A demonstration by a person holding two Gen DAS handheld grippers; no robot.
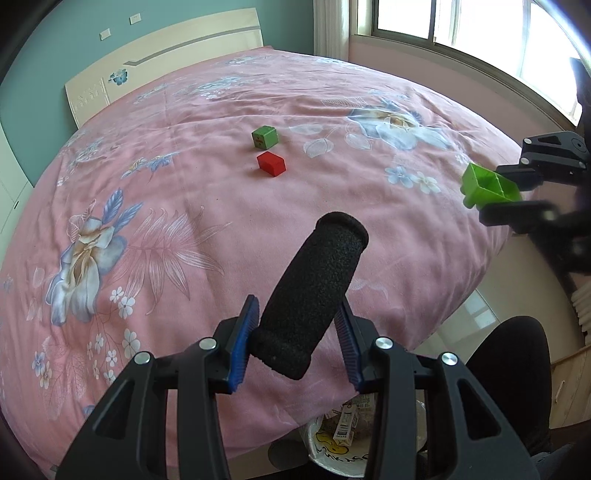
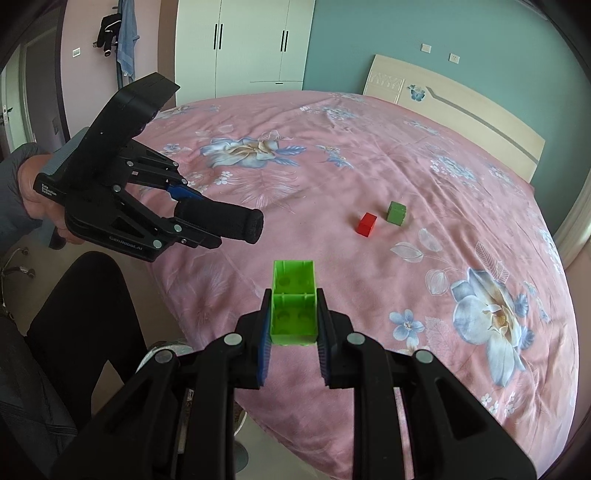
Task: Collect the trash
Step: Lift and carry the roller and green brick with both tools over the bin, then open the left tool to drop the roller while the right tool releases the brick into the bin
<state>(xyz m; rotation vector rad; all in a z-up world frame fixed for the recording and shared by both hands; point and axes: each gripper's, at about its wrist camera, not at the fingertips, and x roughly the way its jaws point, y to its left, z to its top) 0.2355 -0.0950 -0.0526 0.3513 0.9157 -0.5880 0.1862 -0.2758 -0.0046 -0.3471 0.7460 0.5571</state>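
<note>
My left gripper point(image 1: 295, 339) is shut on a black foam tube point(image 1: 314, 291), held tilted above the near edge of the pink flowered bed point(image 1: 221, 206). It also shows in the right wrist view point(image 2: 192, 218), with the tube point(image 2: 225, 219) sticking out to the right. My right gripper point(image 2: 293, 328) is shut on a hollow green brick point(image 2: 293, 302); the left wrist view shows that brick point(image 1: 487, 186) at the far right. A red block point(image 1: 271, 163) point(image 2: 366, 223) and a green block point(image 1: 264, 137) point(image 2: 396, 213) lie side by side on the middle of the bed.
A bin lined with a white bag point(image 1: 343, 439) holding packaging stands on the floor below my left gripper. The person's dark-clothed leg point(image 2: 85, 317) is at the bed's edge. A headboard point(image 2: 461, 107), a wardrobe point(image 2: 243, 44) and a window point(image 1: 480, 33) surround the bed.
</note>
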